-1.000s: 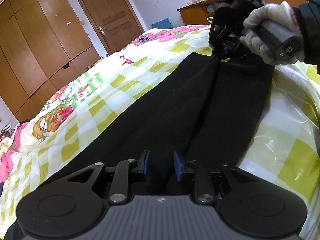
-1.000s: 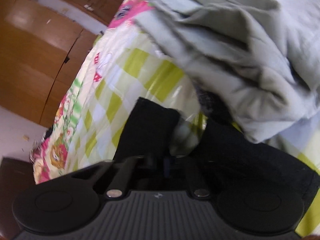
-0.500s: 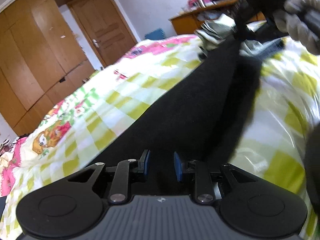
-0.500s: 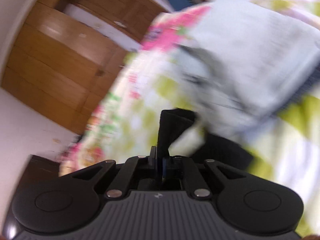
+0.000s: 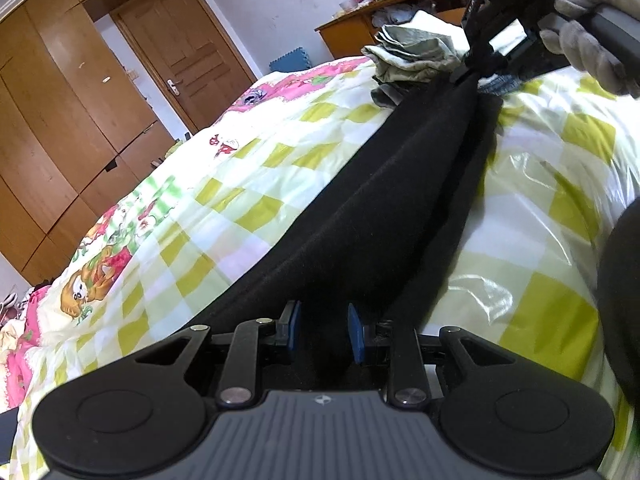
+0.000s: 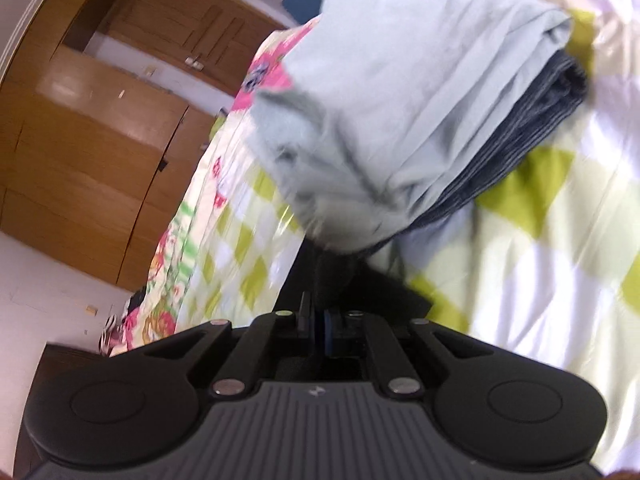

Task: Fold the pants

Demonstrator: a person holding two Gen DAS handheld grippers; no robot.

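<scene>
Bed under checked yellow-green quilt (image 5: pixel 248 184); brown panelled wooden door (image 5: pixel 180 60), tall wooden wardrobe (image 5: pixel 44 128), pale wall (image 5: pixel 280 4) beyond.

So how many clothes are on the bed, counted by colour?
Black: 1, the black pants, held by the right claw
Pale grey-green: 1, the folded garment on top of the pile
Dark blue-grey: 1, the ribbed garment underneath it
Total: 3 that I can tell apart
</scene>
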